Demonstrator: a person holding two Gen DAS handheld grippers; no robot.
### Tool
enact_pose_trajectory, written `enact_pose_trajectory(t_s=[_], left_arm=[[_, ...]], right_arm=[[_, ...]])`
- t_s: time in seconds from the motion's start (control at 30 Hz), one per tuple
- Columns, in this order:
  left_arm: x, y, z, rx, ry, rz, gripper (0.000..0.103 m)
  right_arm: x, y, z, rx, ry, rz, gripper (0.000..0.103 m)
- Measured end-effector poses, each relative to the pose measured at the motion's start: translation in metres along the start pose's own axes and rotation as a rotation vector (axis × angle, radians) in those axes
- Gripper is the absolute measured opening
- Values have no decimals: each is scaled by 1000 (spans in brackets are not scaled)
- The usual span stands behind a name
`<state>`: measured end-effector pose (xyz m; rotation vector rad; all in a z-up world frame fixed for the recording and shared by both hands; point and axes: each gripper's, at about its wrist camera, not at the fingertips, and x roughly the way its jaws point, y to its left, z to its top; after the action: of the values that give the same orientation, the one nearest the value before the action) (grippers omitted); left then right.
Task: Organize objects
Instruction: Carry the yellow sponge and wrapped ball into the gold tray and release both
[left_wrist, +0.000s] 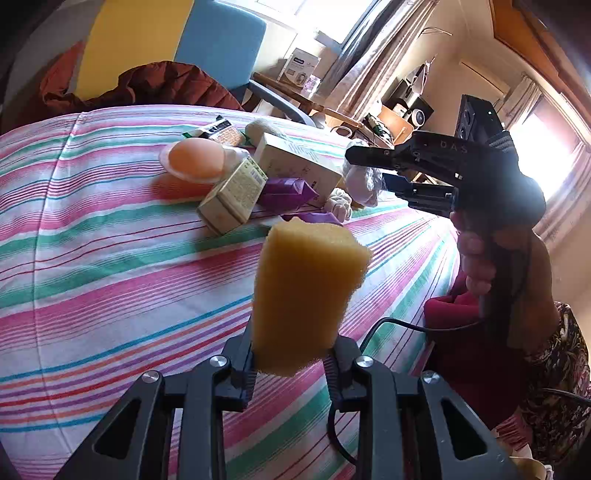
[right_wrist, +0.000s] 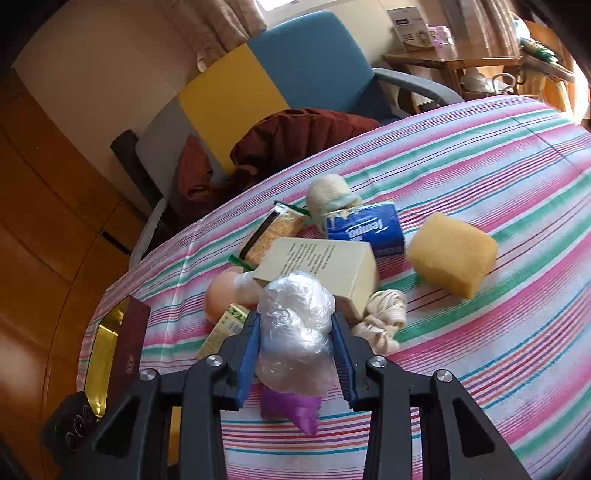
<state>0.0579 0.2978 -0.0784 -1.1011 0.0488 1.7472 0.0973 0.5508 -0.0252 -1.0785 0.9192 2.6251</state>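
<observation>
My left gripper (left_wrist: 291, 363) is shut on a yellow sponge (left_wrist: 306, 291) and holds it above the striped tablecloth (left_wrist: 110, 295). My right gripper (right_wrist: 295, 354) is shut on a crumpled clear plastic bag (right_wrist: 295, 328), held over the pile of objects. In the left wrist view the right gripper (left_wrist: 373, 168) reaches in from the right above the pile. Another yellow sponge (right_wrist: 452, 253) lies on the cloth at the right. The pile holds a cream box (right_wrist: 325, 269), a blue tissue pack (right_wrist: 365, 229), a cracker packet (right_wrist: 273, 229), a peach ball (right_wrist: 221, 291) and a purple packet (right_wrist: 291, 406).
A knotted cream cloth (right_wrist: 384, 321) lies beside the box. A dark red book (right_wrist: 129, 347) and gold tray (right_wrist: 103, 350) sit at the table's left edge. A blue and yellow chair (right_wrist: 288, 74) with a dark red jacket (right_wrist: 295, 136) stands behind the table. A black cable (left_wrist: 369, 332) runs over the table's right edge.
</observation>
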Motion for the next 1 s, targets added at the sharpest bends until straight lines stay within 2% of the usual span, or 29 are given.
enact_pose_trajectory(t_s=[0.27, 0.43, 0.57, 0.67, 0.8, 1.0], left_arm=[[-42, 15, -16, -52, -61, 19, 30], [-73, 27, -13, -79, -123, 63, 30], [-105, 43, -15, -100, -172, 132, 30], [-130, 61, -20, -152, -206, 161, 30], [-160, 85, -28, -203, -244, 241, 30], [-195, 134, -36, -327, -261, 350, 30]], right_arm=[[15, 35, -14, -148, 75, 75, 39], [17, 46, -18, -216, 81, 89, 39], [20, 54, -23, -256, 93, 91, 39], [22, 60, -27, -281, 96, 94, 39], [22, 68, -32, -236, 97, 124, 39], [23, 125, -57, -308, 116, 201, 39]])
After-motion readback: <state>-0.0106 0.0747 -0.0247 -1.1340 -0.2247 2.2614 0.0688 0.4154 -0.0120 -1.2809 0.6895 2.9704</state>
